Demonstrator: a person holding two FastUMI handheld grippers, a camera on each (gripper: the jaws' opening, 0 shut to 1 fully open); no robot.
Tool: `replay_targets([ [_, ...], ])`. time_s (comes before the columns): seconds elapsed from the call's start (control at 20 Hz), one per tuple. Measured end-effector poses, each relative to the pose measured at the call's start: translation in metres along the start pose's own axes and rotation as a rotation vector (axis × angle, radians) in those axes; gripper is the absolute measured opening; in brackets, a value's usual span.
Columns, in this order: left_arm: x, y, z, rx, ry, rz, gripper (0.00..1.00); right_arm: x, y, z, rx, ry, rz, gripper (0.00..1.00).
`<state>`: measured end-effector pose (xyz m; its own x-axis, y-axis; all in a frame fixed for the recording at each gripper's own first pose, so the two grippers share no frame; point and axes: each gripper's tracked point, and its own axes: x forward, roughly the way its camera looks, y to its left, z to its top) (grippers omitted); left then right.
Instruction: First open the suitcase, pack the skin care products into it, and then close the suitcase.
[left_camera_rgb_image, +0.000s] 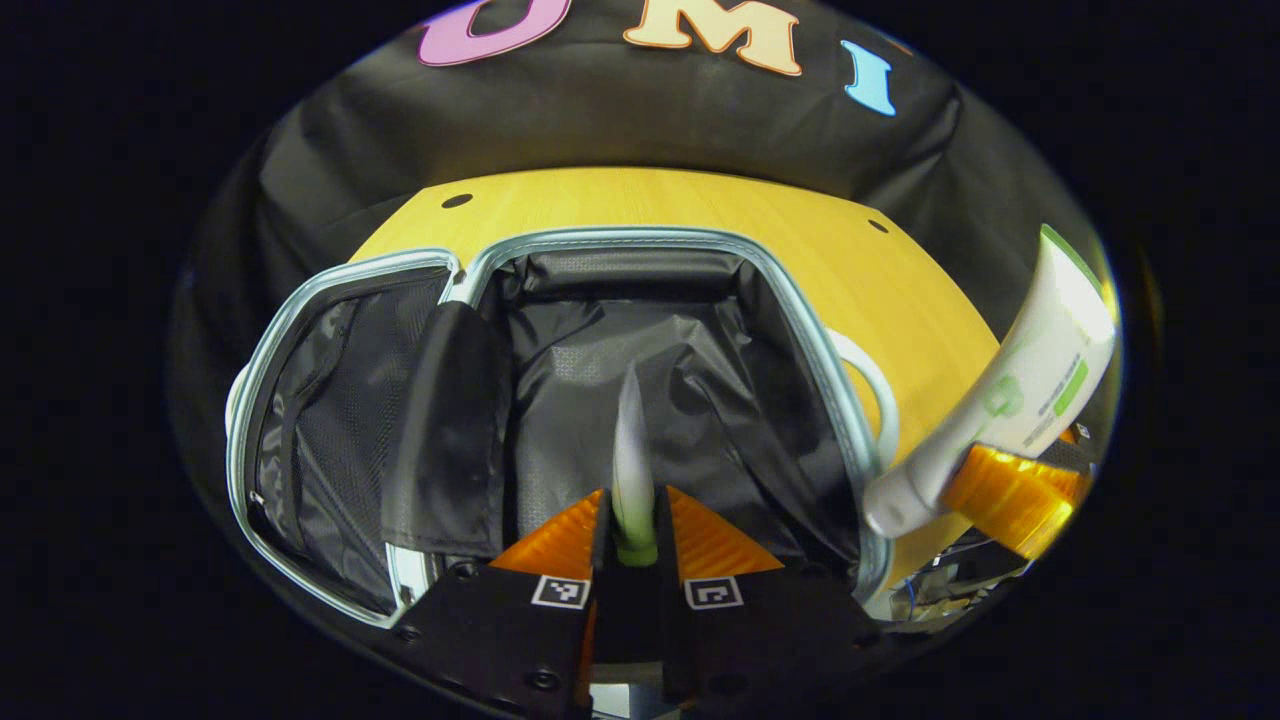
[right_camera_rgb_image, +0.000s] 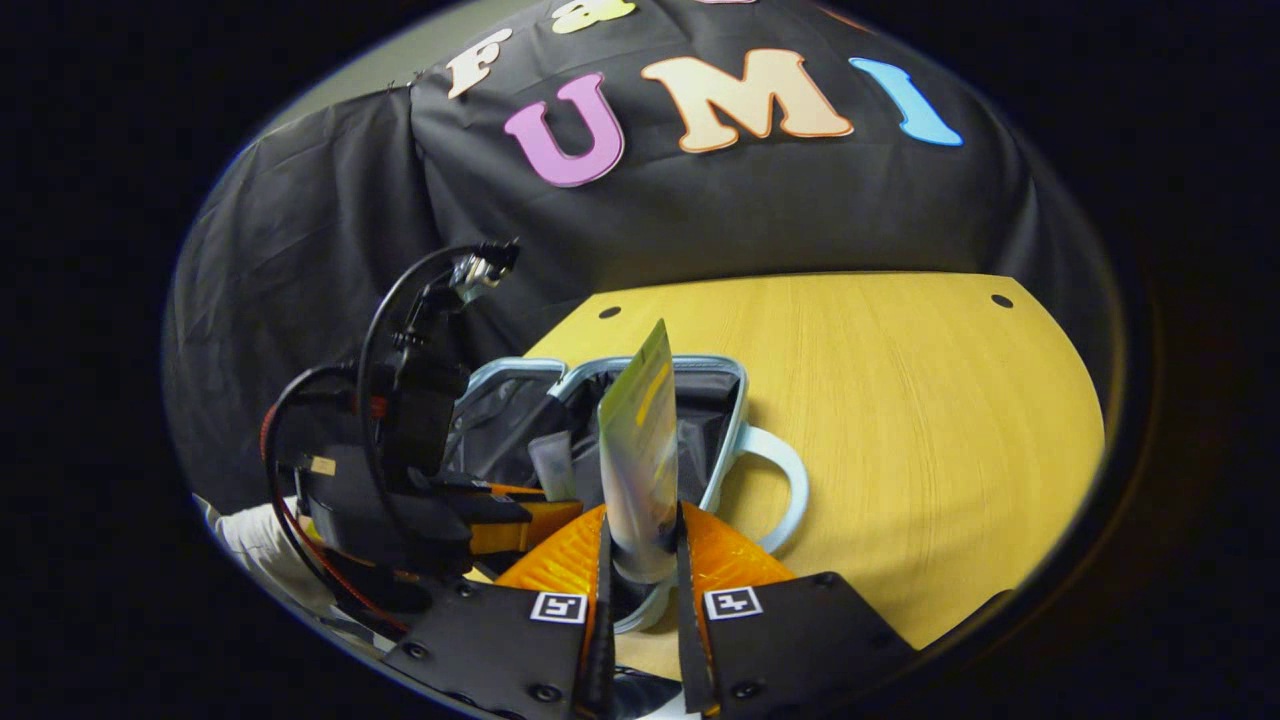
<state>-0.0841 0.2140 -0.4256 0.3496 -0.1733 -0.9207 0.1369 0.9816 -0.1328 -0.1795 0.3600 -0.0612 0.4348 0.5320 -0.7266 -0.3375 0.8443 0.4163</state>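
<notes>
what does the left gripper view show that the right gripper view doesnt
Left gripper view: the mesh lid pocket and black lining from above, plus green print on the right tube. Right gripper view: the left gripper's cables and wide table beside the case. Shared: the open suitcase, its white handle, left tongs shut on the left tube, right tongs on the right tube.

Pale blue suitcase (left_camera_rgb_image: 800, 330) with black lining (partly mesh) sits on a yellow wood-grain tabletop (left_camera_rgb_image: 640, 200); the tube (left_camera_rgb_image: 1040, 380) is white with green markings.
</notes>
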Motion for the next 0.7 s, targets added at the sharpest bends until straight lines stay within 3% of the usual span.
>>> replay_targets([
  [0.1,-0.001,-0.008,0.001,-0.015,0.006,-0.076,0.22,0.015,0.009,-0.022,0.019,0.069,-0.013,0.28],
  [0.15,-0.005,-0.008,0.003,-0.02,0.006,-0.095,0.29,0.024,0.015,-0.033,0.038,0.102,-0.019,0.28],
  [0.2,-0.009,-0.006,0.008,-0.019,-0.01,-0.104,0.43,0.028,0.013,-0.04,0.047,0.14,-0.03,0.28],
  [0.25,-0.012,-0.005,0.016,-0.02,-0.037,-0.114,0.46,0.036,0.008,-0.05,0.05,0.175,-0.038,0.28],
  [0.3,-0.016,-0.001,0.023,-0.026,-0.064,-0.118,0.58,0.04,0.006,-0.057,0.045,0.22,-0.048,0.24],
  [0.35,-0.023,0.004,0.03,-0.038,-0.088,-0.119,0.57,0.044,0.008,-0.059,0.039,0.232,-0.052,0.28],
  [0.45,-0.031,0.025,0.046,-0.053,-0.142,-0.098,0.64,0.044,0.01,-0.055,0.018,0.24,-0.059,0.24],
  [0.5,-0.036,0.039,0.053,-0.062,-0.165,-0.077,0.68,0.044,0.009,-0.055,0.015,0.245,-0.062,0.27],
  [0.55,-0.041,0.055,0.059,-0.075,-0.185,-0.053,0.65,0.041,0.01,-0.054,0.024,0.246,-0.056,0.3],
  [0.65,-0.055,0.091,0.074,-0.119,-0.235,0.004,0.68,0.039,0.012,-0.039,0.051,0.196,-0.026,0.36],
  [0.7,-0.064,0.112,0.08,-0.145,-0.257,0.029,0.68,0.038,0.015,-0.029,0.053,0.169,-0.011,0.51],
])
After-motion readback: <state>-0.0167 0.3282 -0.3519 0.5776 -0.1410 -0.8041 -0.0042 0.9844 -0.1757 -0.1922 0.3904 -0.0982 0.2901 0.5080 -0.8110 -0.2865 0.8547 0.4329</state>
